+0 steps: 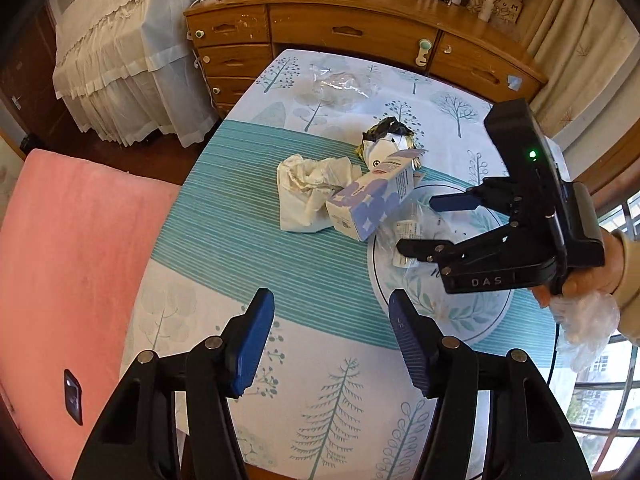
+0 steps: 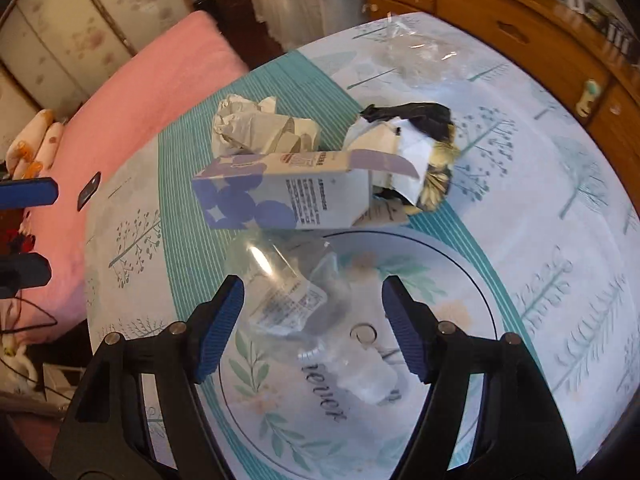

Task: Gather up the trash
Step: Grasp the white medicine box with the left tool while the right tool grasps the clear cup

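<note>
Trash is lying heaped mid-table on the tree-print tablecloth (image 1: 312,360): a crumpled paper bag (image 1: 308,192), a blue-and-white carton (image 1: 368,204) tipped on its side against it, a black-and-gold wrapper (image 1: 390,140) just behind, and a clear plastic wrapper (image 2: 296,300) sagging over the printed round mat (image 2: 460,264). The right gripper (image 2: 312,320) is hovering over that clear plastic with jaws spread wide, nothing pinched; the left gripper (image 1: 332,340) is hanging open too, nearer the table edge, empty. Judging by looks, the clear plastic is featherlight, limp and slick, likely to slide or spring out of a shallow pinch, so biting a bunched fold near its white label seems safest. The carton looks light but stiff, with an open flap; taking it across its narrow sides should be holding better. The left view is showing the hand (image 1: 580,280) carrying the right gripper, with crinkled plastic tucked beneath it, and a second clear sheet (image 1: 340,84) toward the wooden dresser (image 1: 352,32). The right view alone is showing the label and the plastic's crumpled bulk between the pads.
</note>
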A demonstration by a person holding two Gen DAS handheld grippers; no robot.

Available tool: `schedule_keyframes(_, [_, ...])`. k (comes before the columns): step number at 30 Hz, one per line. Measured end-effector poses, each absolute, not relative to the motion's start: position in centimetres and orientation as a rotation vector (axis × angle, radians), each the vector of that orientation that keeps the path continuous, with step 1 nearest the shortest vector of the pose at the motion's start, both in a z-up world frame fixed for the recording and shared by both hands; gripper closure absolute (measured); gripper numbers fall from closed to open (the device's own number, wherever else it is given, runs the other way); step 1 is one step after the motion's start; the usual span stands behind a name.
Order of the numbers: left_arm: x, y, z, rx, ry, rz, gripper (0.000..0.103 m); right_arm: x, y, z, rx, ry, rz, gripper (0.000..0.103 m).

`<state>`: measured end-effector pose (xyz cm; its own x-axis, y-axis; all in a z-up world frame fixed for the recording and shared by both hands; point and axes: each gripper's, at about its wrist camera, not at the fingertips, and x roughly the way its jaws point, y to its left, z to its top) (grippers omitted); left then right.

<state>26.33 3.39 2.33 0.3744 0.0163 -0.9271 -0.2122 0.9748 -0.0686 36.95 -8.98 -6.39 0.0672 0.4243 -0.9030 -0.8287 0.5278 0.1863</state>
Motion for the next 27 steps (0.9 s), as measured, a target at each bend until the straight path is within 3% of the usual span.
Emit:
schedule_keyframes(4, [27.9,3.6,1.8,-0.177,1.195,0.146,0.042,37.2,-8.1,-8.0,-0.428,1.211,1.091,0.036])
schedule_keyframes(6, [28.7,3.6,1.7,-0.168,1.201,0.143,0.042,36.6,-8.0,-8.3,-0.4,1.236,1.149,0.056])
schedule_keyframes(10, [30.4,3.2,1.5,-0.133,1.208,0.12,0.042,35.4,-8.8,-7.7,-0.404,1.2,1.143,0.06])
schedule_keyframes(11, [31.0,3.0,1.4,-0.121,1.212,0.107,0.042,35.3,-9.3,-7.6,-0.395,1.2,1.133,0.066])
schedule_keyframes(27, [38.1,-4.6,-4.6,0.09,1.371,-0.151,0.042,36.7,-19.4,-4.9,-0.018,1.177,0.816,0.076])
